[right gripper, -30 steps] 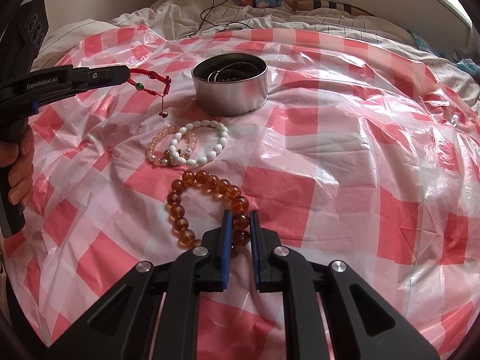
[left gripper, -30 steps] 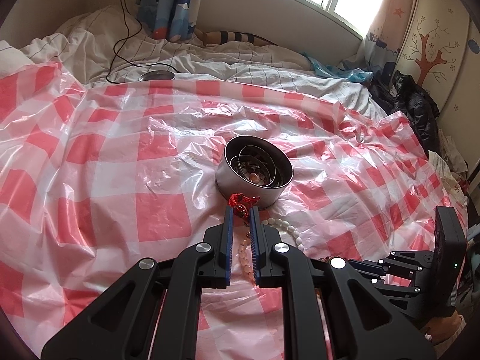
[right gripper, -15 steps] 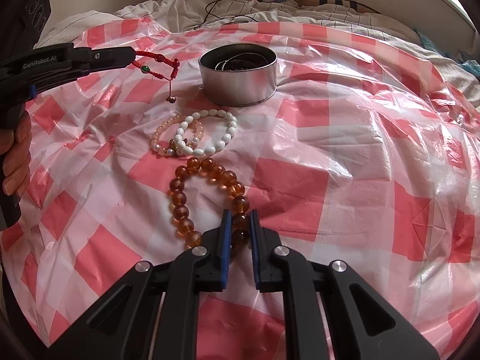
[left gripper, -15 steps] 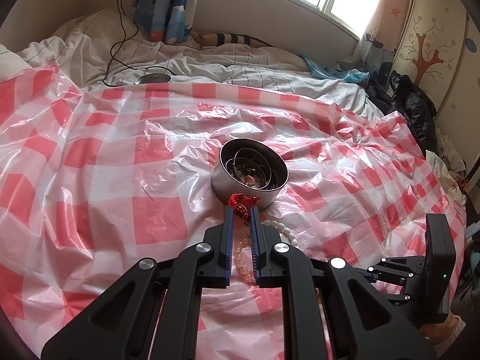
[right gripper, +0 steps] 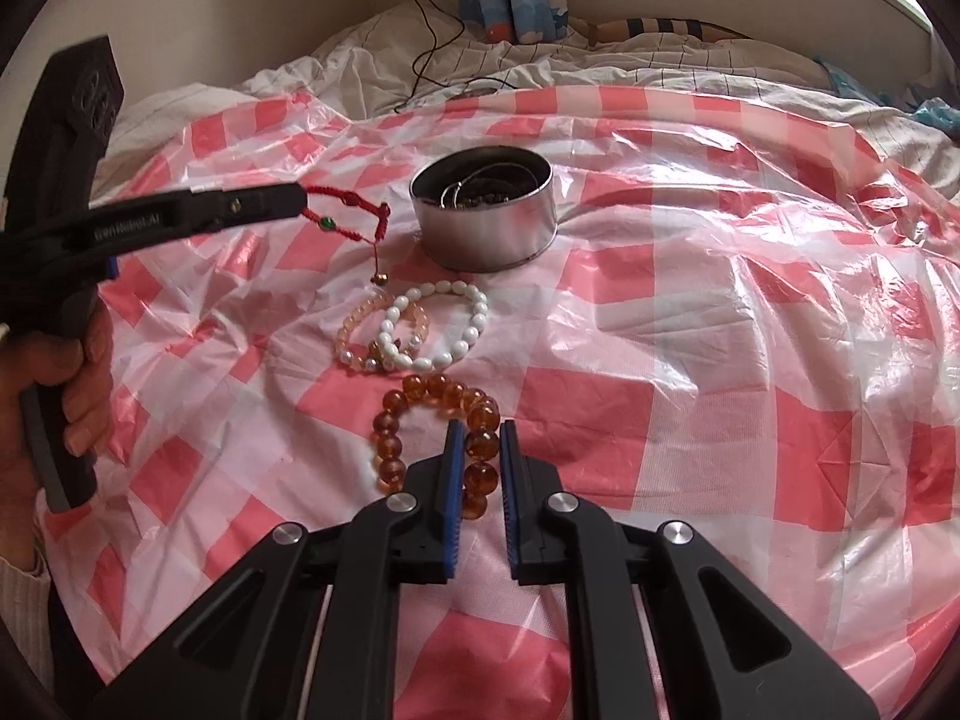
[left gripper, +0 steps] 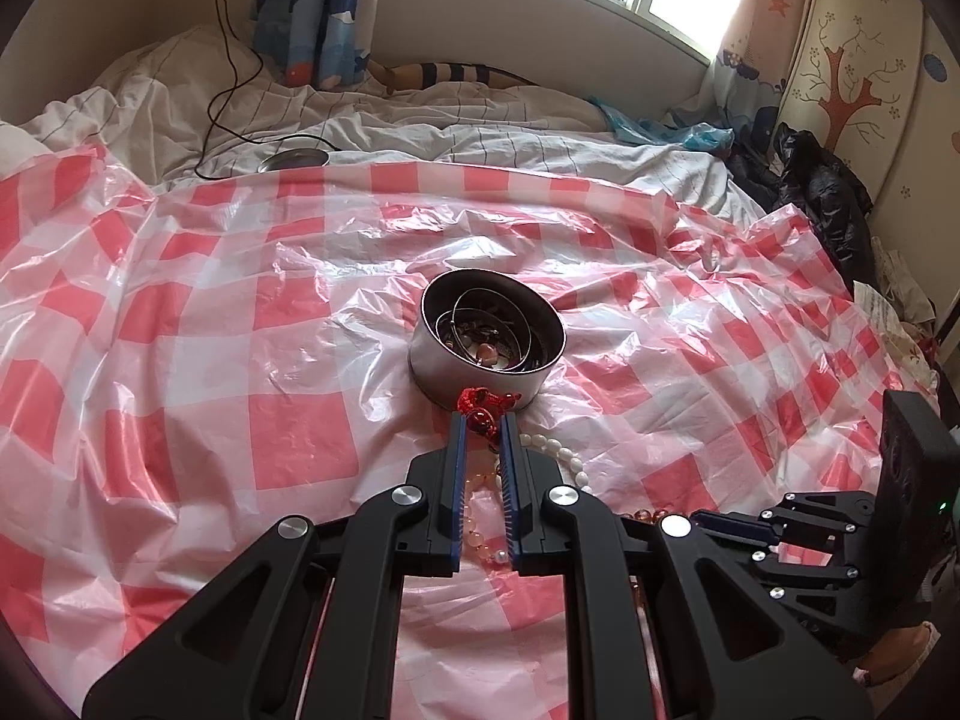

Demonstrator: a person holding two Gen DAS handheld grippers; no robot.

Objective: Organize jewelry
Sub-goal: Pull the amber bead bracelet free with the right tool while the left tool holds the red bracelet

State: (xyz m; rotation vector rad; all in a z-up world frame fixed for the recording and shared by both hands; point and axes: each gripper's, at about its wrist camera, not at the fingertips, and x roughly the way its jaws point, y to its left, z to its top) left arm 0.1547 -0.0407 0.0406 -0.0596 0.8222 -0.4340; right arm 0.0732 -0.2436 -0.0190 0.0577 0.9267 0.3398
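My left gripper (left gripper: 480, 420) is shut on a red cord bracelet (left gripper: 483, 405) and holds it in the air just short of the round metal tin (left gripper: 480, 372). In the right wrist view the red cord bracelet (right gripper: 345, 216) hangs from the left gripper (right gripper: 300, 199), left of the tin (right gripper: 486, 234), which holds metal bangles. A white bead bracelet (right gripper: 438, 324) and a pale pink one (right gripper: 360, 336) lie overlapped on the sheet. My right gripper (right gripper: 480, 429) is shut on the amber bead bracelet (right gripper: 444, 396), which lies on the sheet.
A red and white checked plastic sheet (right gripper: 690, 330) covers the bed. White bedding (left gripper: 420, 138), a black cable (left gripper: 222, 60) and a small round lid (left gripper: 294, 159) lie beyond it. Dark clothes (left gripper: 828, 198) are piled at the right by a cupboard.
My left gripper has lifted and carried the red cord bracelet closer to the tin. My right gripper has stayed shut on the amber bracelet, shifting it a little.
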